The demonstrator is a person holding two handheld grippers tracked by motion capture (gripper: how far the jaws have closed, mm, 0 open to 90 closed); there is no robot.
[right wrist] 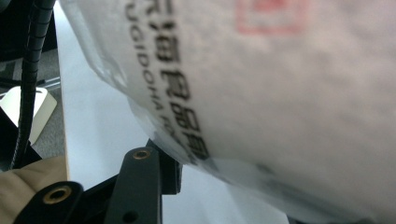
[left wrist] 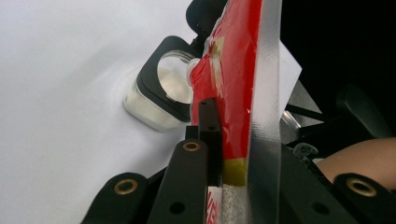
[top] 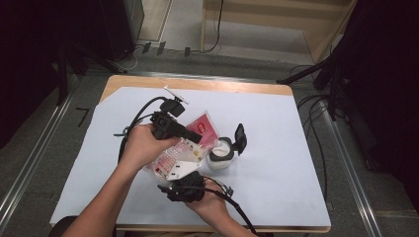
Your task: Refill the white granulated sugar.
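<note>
Packet [top: 190, 143], a red-and-clear plastic pouch with printed lettering, is held above the white table cover [top: 276, 163] between both grippers, near the table's middle. Left gripper [top: 195, 136] is clamped on the pouch: in the left gripper view its black jaws press on the red panel and clear sealed edge of the packet [left wrist: 243, 93], with no gap visible. Right gripper [top: 185, 185] sits at the pouch's lower end, nearer the person; in the right gripper view the white printed face of the packet [right wrist: 280, 84] lies over the jaws (the contact itself is hidden, so its grip cannot be confirmed). Jar [top: 221, 155], a small clear container with a black flip lid standing open, rests on the cover just right of the pouch. The jar [left wrist: 161, 95] appears beyond the left jaws, apart from the packet.
</note>
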